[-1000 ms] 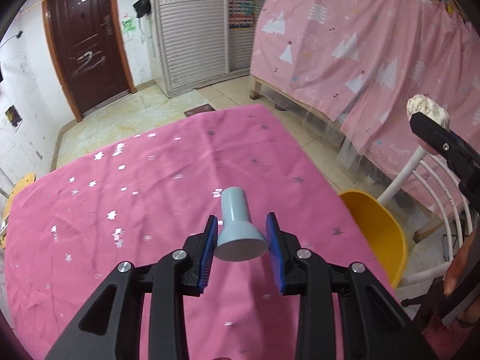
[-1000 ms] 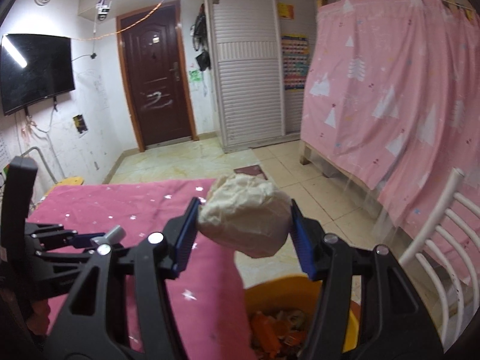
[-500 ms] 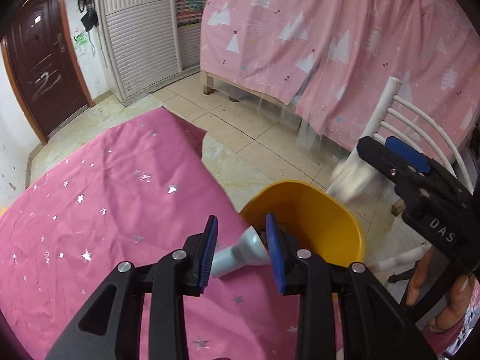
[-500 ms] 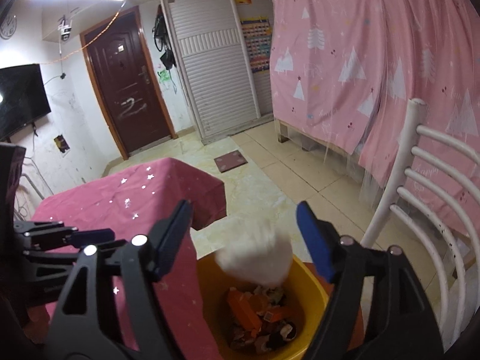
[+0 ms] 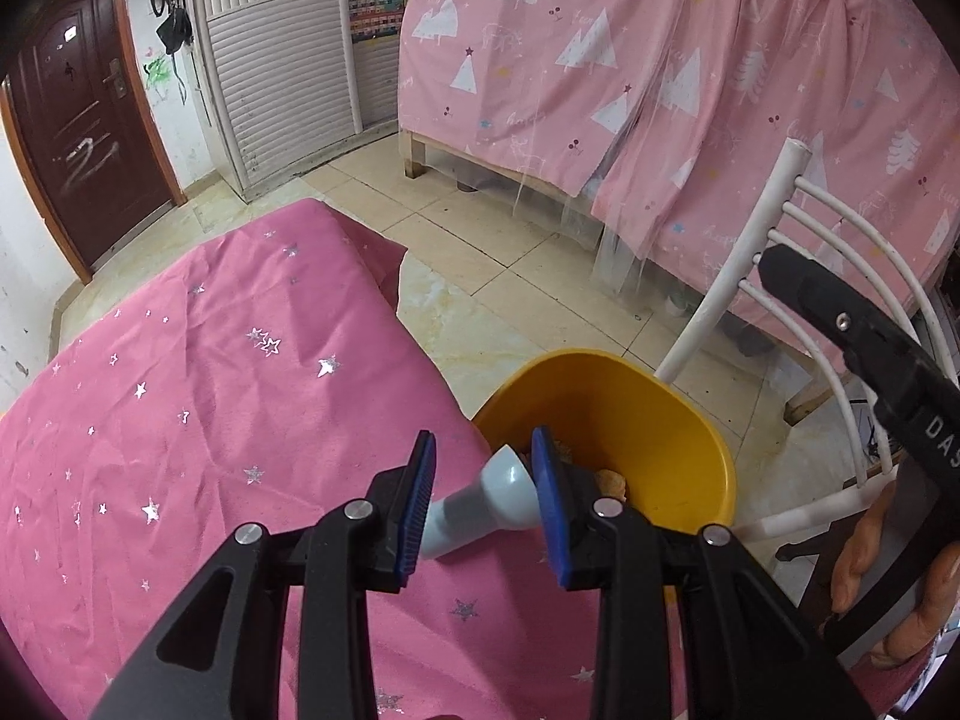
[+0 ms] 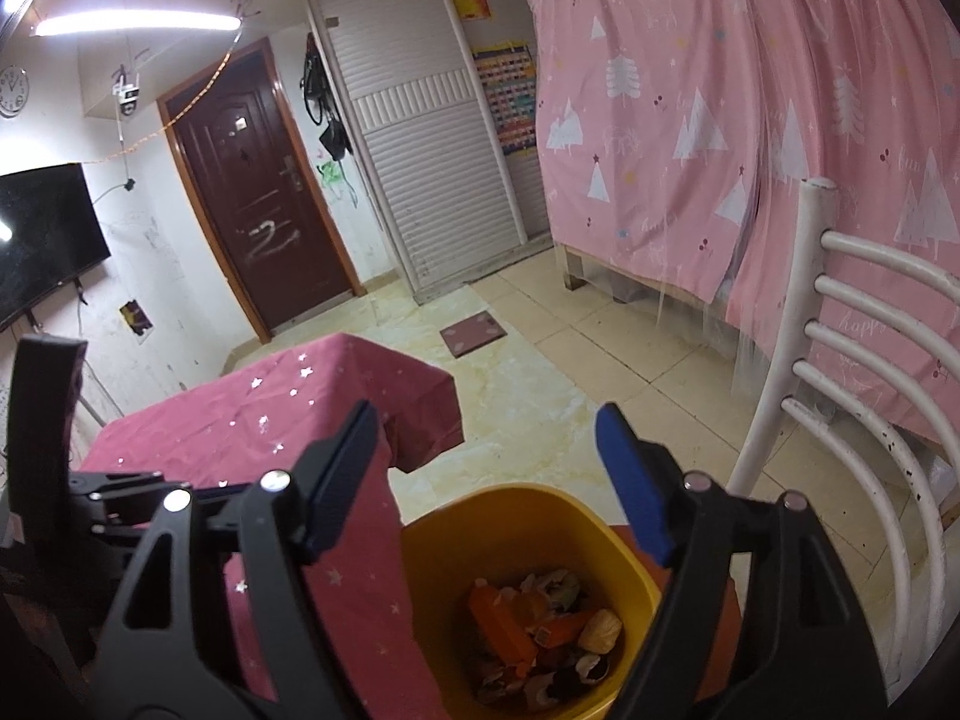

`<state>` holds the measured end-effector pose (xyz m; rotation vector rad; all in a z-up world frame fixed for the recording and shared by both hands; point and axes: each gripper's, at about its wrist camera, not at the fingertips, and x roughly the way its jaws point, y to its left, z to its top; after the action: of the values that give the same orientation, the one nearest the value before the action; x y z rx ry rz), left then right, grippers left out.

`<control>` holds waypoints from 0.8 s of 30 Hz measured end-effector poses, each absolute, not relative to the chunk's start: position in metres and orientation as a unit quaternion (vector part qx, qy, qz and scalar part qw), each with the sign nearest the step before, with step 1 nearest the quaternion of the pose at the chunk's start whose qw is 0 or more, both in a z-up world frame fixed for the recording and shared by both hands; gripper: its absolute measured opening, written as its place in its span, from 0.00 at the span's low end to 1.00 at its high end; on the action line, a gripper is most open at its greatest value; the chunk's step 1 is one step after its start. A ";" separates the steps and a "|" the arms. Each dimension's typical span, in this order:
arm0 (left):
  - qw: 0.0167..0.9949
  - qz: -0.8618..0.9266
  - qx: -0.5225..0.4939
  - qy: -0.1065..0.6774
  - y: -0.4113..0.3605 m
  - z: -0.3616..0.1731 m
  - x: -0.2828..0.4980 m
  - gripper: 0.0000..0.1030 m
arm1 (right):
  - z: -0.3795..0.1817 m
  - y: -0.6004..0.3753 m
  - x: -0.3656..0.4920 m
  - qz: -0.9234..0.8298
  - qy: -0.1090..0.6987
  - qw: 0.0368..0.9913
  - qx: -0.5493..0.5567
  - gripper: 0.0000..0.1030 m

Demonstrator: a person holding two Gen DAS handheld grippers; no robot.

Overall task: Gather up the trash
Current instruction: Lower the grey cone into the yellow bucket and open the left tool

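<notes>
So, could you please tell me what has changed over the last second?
The right tongs opened and dropped the white paper wad into the yellow bin; they are now empty above it. The left tongs carried the grey-blue cap from over the pink tablecloth to the bin's rim, still gripping it. The bin stayed put.

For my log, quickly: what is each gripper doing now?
Left gripper: shut on the grey-blue funnel-shaped piece.
Right gripper: open, holding nothing.
</notes>
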<state>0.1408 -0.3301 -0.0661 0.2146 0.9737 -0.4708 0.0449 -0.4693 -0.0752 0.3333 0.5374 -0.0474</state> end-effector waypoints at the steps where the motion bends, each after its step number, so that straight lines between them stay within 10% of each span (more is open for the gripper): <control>1: 0.850 -0.225 0.103 0.464 -0.331 -0.066 0.140 0.25 | -0.076 -0.468 0.046 -0.023 0.266 0.950 0.163 0.70; 24: 0.846 -0.237 0.142 0.455 -0.345 -0.072 0.122 0.18 | -0.082 -0.460 0.051 -0.010 0.269 0.949 0.165 0.78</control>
<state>0.1223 -0.3445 -0.0721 0.2997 0.9606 -0.4997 0.0510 -0.4603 -0.0823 0.3364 0.5466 -0.0197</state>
